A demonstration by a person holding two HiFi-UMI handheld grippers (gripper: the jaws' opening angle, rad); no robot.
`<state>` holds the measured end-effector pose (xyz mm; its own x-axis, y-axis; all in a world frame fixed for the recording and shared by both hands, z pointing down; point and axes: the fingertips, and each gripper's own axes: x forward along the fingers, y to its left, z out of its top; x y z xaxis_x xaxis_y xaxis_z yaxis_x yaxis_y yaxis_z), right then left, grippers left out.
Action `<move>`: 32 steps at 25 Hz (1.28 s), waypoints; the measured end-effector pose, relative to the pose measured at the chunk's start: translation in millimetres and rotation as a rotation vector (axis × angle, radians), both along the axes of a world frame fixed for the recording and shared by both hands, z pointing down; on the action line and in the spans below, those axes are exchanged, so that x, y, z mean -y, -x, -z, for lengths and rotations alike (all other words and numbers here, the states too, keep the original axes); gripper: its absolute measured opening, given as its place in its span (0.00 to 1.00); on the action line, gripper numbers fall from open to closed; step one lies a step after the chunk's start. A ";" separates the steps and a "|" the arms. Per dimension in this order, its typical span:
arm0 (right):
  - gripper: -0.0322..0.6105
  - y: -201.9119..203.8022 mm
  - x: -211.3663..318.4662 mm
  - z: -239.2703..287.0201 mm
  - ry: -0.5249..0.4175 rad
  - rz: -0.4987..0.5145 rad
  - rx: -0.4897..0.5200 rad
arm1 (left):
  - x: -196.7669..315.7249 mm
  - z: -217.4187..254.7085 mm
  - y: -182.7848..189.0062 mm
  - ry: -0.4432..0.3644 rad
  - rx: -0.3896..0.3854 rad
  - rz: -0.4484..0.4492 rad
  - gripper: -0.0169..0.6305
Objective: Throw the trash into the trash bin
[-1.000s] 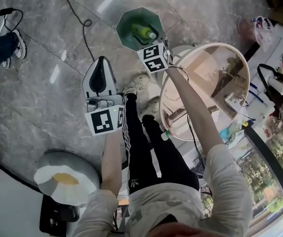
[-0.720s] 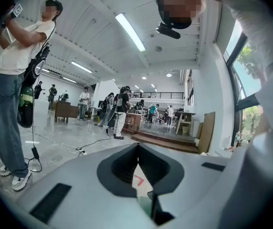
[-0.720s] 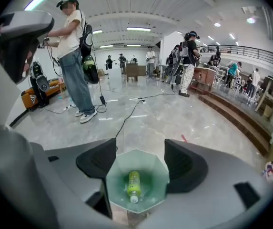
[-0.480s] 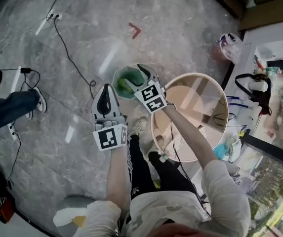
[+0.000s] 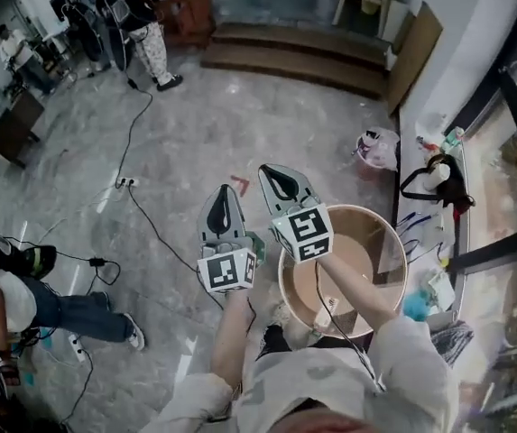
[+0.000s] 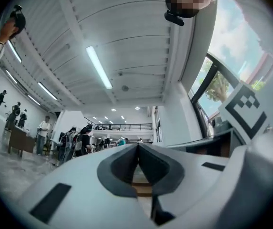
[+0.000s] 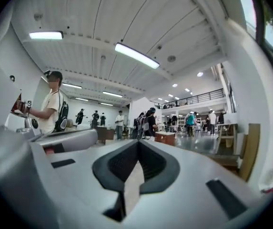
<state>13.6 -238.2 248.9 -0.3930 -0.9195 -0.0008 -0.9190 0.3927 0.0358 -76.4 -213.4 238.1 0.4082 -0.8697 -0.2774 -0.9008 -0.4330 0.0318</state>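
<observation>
Both grippers are raised and point out into the room. In the head view my left gripper (image 5: 223,190) and right gripper (image 5: 272,170) stand side by side over the floor. Only a green sliver of the trash bin (image 5: 256,243) shows between them; its inside is hidden. In the left gripper view the left gripper (image 6: 137,145) is shut, with nothing between its pads. The right gripper (image 7: 137,142) has just been closing; its jaws now meet with nothing between them. No trash shows in any view.
A round wooden table (image 5: 396,242) stands right of my right arm. Cables (image 5: 141,207) run across the grey floor. A seated person (image 5: 23,300) is at the left, and more people (image 5: 136,12) stand at the back near wooden steps (image 5: 299,54). A pink bag (image 5: 380,150) sits by the wall.
Both grippers rose from pointing down over the green bin to level. The head view swung up from the floor to the room. The bin with the green bottle is now mostly hidden.
</observation>
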 end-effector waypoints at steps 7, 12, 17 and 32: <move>0.07 -118.3 -104.5 59.5 -0.092 -0.272 0.055 | -53.5 74.1 -96.4 -0.076 0.024 -0.223 0.05; 0.07 -170.1 -158.2 41.0 -0.060 -0.382 0.095 | -87.3 85.9 -150.9 -0.088 0.039 -0.354 0.05; 0.07 -200.6 -176.9 37.4 -0.060 -0.436 0.092 | -106.4 84.9 -194.1 -0.094 0.049 -0.429 0.05; 0.07 -202.9 -173.1 34.6 -0.048 -0.419 0.070 | -99.6 85.5 -188.9 -0.065 -0.023 -0.427 0.05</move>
<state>216.5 -65.1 214.3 0.0169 -0.9980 -0.0608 -0.9996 -0.0155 -0.0231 112.6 -113.9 152.6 0.7208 -0.6044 -0.3394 -0.6398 -0.7685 0.0097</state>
